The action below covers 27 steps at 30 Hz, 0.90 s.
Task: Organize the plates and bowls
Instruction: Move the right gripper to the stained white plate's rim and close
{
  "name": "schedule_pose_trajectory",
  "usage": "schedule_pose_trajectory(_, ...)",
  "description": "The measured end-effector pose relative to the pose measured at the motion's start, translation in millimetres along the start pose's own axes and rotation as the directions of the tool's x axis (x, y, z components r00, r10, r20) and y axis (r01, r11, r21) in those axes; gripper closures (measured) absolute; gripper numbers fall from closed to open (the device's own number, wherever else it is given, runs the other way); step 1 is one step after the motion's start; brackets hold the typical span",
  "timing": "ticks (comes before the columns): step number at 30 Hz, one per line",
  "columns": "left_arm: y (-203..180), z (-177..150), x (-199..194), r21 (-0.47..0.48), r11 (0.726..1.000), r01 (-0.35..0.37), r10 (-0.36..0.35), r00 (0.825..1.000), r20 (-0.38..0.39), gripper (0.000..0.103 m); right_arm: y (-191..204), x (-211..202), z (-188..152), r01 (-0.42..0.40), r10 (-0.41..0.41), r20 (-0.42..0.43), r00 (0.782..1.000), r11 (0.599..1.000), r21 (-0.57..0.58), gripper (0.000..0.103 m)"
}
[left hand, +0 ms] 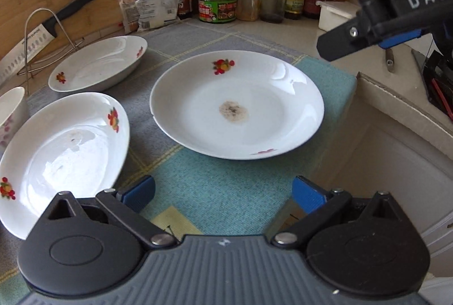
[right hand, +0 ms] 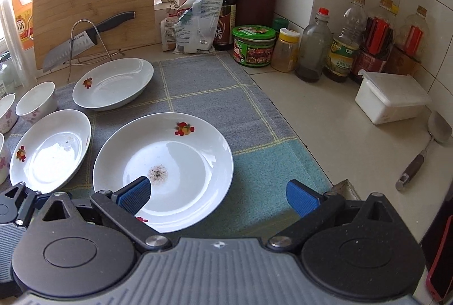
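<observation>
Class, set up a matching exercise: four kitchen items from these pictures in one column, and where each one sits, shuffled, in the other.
Items
1. knife
2. big plate
3. white box
4. green-lidded jar

Places
A. on the checked cloth
B. on a wire stand, against the wooden board
C. beside the yellow-capped jar
D. near the bottles, by the tiled wall

Pairs: 1-B, 2-A, 3-D, 4-C

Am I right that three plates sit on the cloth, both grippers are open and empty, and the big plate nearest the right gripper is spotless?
Not quite. The big plate is not spotless: it has a dark speckled stain in its centre, clear in both wrist views. The rest holds: three plates on the cloth, and the left gripper and right gripper are open and empty.
</observation>
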<state>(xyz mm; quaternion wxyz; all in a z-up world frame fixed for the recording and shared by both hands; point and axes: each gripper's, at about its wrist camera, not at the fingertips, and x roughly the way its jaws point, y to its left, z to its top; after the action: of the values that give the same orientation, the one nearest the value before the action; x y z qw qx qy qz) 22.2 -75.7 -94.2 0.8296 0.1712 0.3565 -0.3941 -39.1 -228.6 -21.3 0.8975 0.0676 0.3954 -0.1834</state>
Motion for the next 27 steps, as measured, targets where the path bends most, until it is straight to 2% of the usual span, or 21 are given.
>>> schedule_pose_trajectory(6,-4,1,18,-0.009,1.0,-0.004,0.004,1.0,-0.02,0.001,-7,13,3,0.002,-0.003,-0.021,1.0,1.0,-0.028,0.0)
schedule_pose_trajectory(18,-2,21,36,-0.024,0.999,-0.026,0.025,0.999,-0.044,0.0,-24,68,23,-0.146,0.138,-0.088,0.987,0.984,-0.101,0.0)
schedule_pose_trajectory(23,-5,11,32,-0.024,0.999,-0.028,0.029,0.999,0.026,0.0,-26,92,33,-0.265,0.25,-0.111,0.962,0.953,-0.147,0.0)
schedule_pose_trajectory(25,-5,6,30,-0.02,0.999,-0.027,0.028,0.998,0.063,0.0,-27,101,37,-0.33,0.313,-0.124,0.942,0.93,-0.163,0.0)
schedule_pose_trajectory(27,-5,6,30,-0.019,0.999,-0.026,0.027,0.997,0.066,0.0,-26,111,40,-0.4,0.379,-0.144,0.914,0.9,-0.173,0.0)
